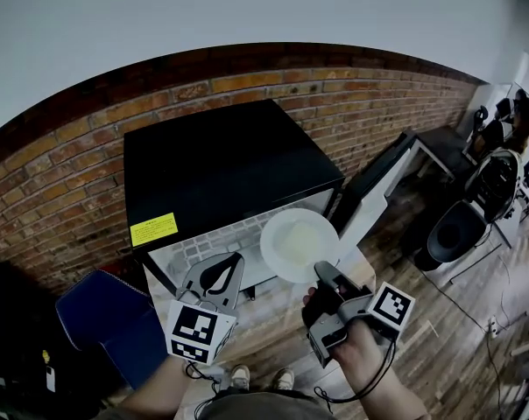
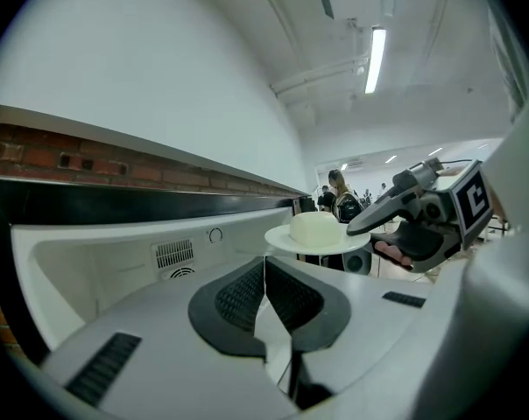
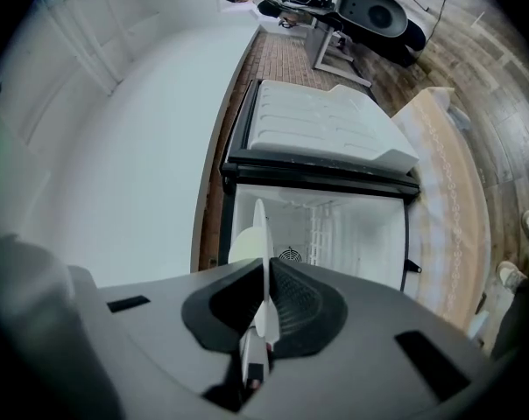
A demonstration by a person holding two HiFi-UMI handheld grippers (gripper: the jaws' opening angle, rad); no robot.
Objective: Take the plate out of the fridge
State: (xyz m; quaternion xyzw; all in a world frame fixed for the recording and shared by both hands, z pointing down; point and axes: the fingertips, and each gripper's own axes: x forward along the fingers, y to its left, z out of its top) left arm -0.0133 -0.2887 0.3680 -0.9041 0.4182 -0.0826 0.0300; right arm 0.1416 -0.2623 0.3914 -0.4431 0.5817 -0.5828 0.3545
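Note:
The white plate (image 1: 299,245) is out in front of the open black fridge (image 1: 221,164), level, with a pale rounded lump on it (image 2: 315,227). My right gripper (image 1: 321,269) is shut on the plate's near rim. In the right gripper view the plate (image 3: 259,234) stands edge-on between the pads, with the white fridge interior (image 3: 335,226) beyond. My left gripper (image 1: 234,259) hangs just left of the plate with its jaws together and nothing in them (image 2: 266,274). The left gripper view shows the right gripper (image 2: 378,221) holding the plate (image 2: 317,241) from the right.
The fridge door (image 1: 378,182) swings open to the right. A brick wall (image 1: 63,173) runs behind the fridge. A blue seat (image 1: 107,318) sits low at left. Black round equipment and chairs (image 1: 457,230) stand on the wooden floor at right. My shoes (image 1: 238,376) are below.

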